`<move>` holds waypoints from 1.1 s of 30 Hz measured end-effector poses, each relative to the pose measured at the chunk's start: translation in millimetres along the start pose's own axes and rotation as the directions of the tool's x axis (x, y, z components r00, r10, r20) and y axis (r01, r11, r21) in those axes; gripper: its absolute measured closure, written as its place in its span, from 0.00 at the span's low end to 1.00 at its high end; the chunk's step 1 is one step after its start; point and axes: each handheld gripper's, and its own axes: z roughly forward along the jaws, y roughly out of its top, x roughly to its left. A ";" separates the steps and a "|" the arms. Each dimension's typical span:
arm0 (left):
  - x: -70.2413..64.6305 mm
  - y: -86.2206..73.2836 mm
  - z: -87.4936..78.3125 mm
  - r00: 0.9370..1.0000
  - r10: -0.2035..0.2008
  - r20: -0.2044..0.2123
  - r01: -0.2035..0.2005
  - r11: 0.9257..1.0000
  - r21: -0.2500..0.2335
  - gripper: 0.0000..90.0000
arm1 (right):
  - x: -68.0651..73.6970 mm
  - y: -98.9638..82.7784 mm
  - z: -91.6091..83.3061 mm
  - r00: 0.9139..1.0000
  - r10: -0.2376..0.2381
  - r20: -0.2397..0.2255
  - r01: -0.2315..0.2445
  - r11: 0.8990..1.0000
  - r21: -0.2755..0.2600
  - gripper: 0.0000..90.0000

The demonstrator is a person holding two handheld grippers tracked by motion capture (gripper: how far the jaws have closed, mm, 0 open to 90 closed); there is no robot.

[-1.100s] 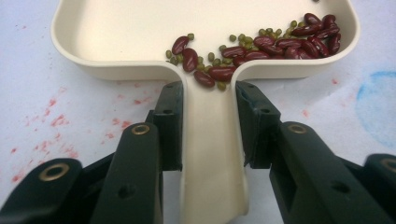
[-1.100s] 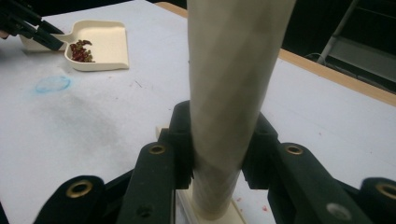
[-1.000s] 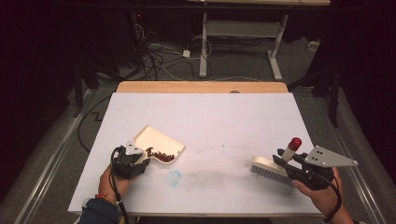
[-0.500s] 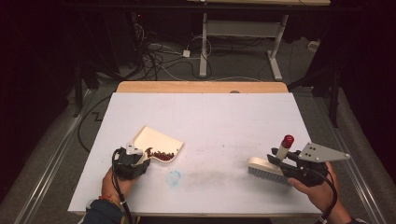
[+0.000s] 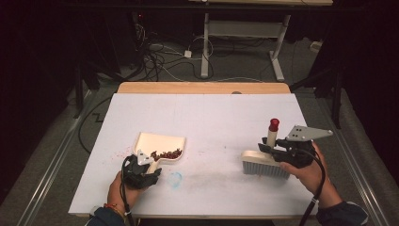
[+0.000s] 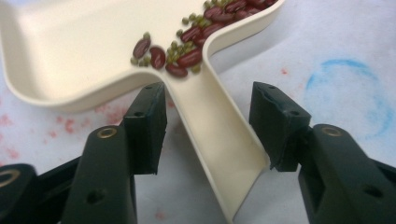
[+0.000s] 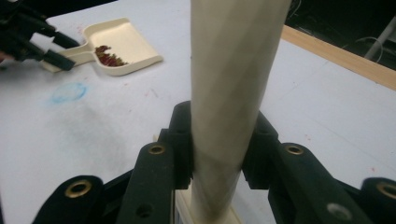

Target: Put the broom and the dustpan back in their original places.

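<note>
A cream dustpan (image 5: 160, 142) lies flat on the white table, with red and green beans (image 5: 165, 154) piled near its handle. My left gripper (image 5: 149, 165) sits at that handle. Its jaws have just been opening, and in the left gripper view (image 6: 208, 116) the dustpan handle (image 6: 219, 140) lies between the pads, which stand off it on both sides. To the right, my right gripper (image 5: 271, 147) is shut on the upright, red-tipped handle (image 5: 273, 126) of a cream brush (image 5: 263, 163). Its pads clamp the handle (image 7: 224, 93) from both sides.
A faint blue circle (image 5: 175, 180) is drawn on the table just right of the left hand. Reddish specks dot the surface left of the dustpan. A wooden strip (image 5: 202, 87) borders the far edge, with cables and a desk frame beyond.
The left jaws have opened off the dustpan handle, which stays between them. The right gripper has carried the brush a little left, and the red-tipped handle now stands more upright.
</note>
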 end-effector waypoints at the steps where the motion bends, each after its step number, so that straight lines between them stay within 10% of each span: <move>1: 0.3 -1.0 -2.0 1.000 0.016 0.007 -0.015 1.000 -0.015 0.51 | -2.9 1.7 3.3 1.000 0.003 0.000 -0.003 1.000 0.005 0.77; 7: 2.0 -9.9 -19.1 0.991 0.132 0.028 -0.126 0.980 -0.156 0.42 | -20.7 11.7 18.7 0.999 0.030 0.024 -0.031 0.999 0.015 0.73; 13: 9.1 -14.4 -23.2 0.986 0.154 0.068 -0.138 0.970 -0.200 0.40 | -36.5 21.8 34.4 0.994 0.060 0.086 -0.062 0.998 0.027 0.71; 19: 5.3 -12.8 -20.9 0.982 0.179 0.059 -0.164 0.965 -0.204 0.41 | -44.2 23.1 60.0 0.967 0.124 0.224 -0.147 0.985 0.088 0.71; 24: 4.2 -14.1 -21.3 0.989 0.144 0.014 -0.137 0.963 -0.234 0.26 | -54.6 17.2 77.8 0.921 0.176 0.348 -0.234 0.964 0.129 0.63; 29: 6.1 -14.3 -21.6 0.990 0.138 0.007 -0.133 0.962 -0.239 0.24 | -57.2 13.7 76.1 0.909 0.193 0.368 -0.250 0.962 0.113 0.63; 33: 6.3 -14.2 -20.4 0.990 0.139 0.008 -0.133 0.963 -0.234 0.21 | -55.8 13.7 69.9 0.918 0.192 0.347 -0.230 0.970 0.072 0.60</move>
